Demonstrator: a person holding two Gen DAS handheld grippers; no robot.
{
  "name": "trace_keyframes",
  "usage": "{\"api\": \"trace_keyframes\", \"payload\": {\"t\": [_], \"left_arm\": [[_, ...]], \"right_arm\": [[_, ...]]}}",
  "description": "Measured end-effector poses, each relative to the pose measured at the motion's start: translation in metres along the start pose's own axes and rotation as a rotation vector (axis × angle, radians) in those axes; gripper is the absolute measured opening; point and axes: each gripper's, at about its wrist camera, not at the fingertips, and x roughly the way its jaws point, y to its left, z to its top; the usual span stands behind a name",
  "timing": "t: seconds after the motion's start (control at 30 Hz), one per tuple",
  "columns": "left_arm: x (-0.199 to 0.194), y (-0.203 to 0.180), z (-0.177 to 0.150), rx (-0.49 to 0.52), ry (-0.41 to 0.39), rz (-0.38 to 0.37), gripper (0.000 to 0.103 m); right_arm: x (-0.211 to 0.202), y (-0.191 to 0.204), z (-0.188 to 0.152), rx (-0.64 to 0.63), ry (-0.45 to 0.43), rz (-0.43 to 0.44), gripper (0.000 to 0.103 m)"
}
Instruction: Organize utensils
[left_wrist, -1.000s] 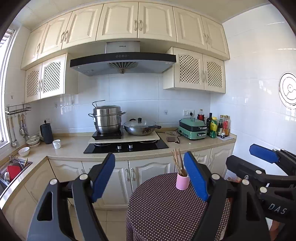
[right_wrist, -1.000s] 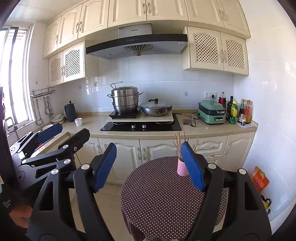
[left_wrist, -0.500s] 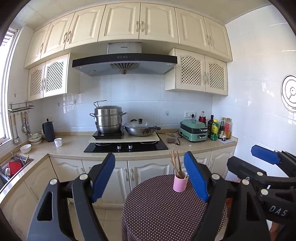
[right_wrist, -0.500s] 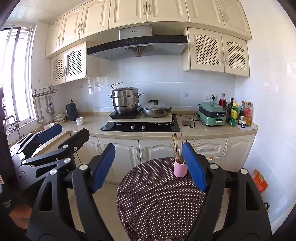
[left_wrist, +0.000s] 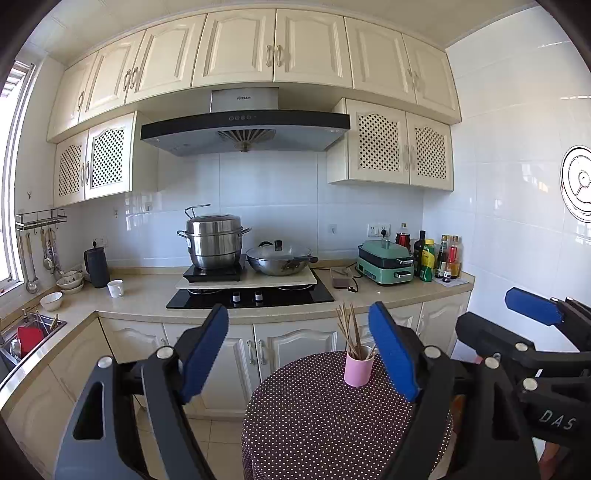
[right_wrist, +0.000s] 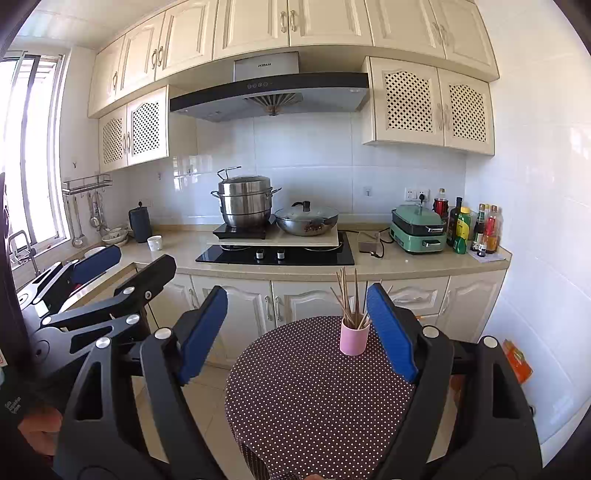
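Left wrist view: left gripper (left_wrist: 301, 350) held above the near edge of a round table (left_wrist: 314, 424) in dotted dark cloth; jaws spread wide, nothing between the blue pads. Pink cup (left_wrist: 358, 364) stands upright toward the table's far side, wooden chopsticks (left_wrist: 349, 328) fanned out of its top. Cup sits beyond the fingers, apart from both pads. Right gripper (left_wrist: 532, 312) visible at the frame's right edge, beside the table.

Right wrist view: right gripper (right_wrist: 297, 328) jaws opening, empty; pink cup (right_wrist: 354, 340) near the right pad but farther off, untouched. Chopsticks (right_wrist: 347, 299) lean in several directions. Left gripper (right_wrist: 98, 264) at left. Behind the table, a counter (right_wrist: 388, 264) with hob, steel steamer pot (right_wrist: 245, 203) and lidded wok (right_wrist: 306, 219).
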Motion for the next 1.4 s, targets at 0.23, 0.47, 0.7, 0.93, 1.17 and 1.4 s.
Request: {"api": "trace_keyframes", "payload": {"t": [0.23,0.47,0.7,0.93,1.17,1.4], "left_arm": [[-0.003,0.000,0.001,0.003,-0.007,-0.002,0.077],[-0.005,-0.001,0.001,0.005,-0.010,-0.007,0.077],[-0.008,-0.003,0.003,0.006,-0.010,-0.009,0.077],[-0.010,-0.004,0.003,0.007,-0.011,-0.004,0.077],[-0.010,-0.004,0.003,0.006,-0.011,-0.004,0.077],[-0.013,-0.005,0.003,0.009,-0.009,-0.004,0.077]], "right_arm": [[-0.003,-0.002,0.001,0.002,-0.004,0.003,0.078],[-0.004,-0.002,0.001,0.002,-0.006,0.001,0.078],[-0.006,-0.002,0.000,0.003,-0.007,0.001,0.078],[-0.006,-0.002,-0.001,0.003,-0.007,0.002,0.078],[-0.008,-0.002,-0.001,0.005,-0.007,0.002,0.078],[-0.009,-0.003,-0.001,0.008,-0.006,0.002,0.079]]}}
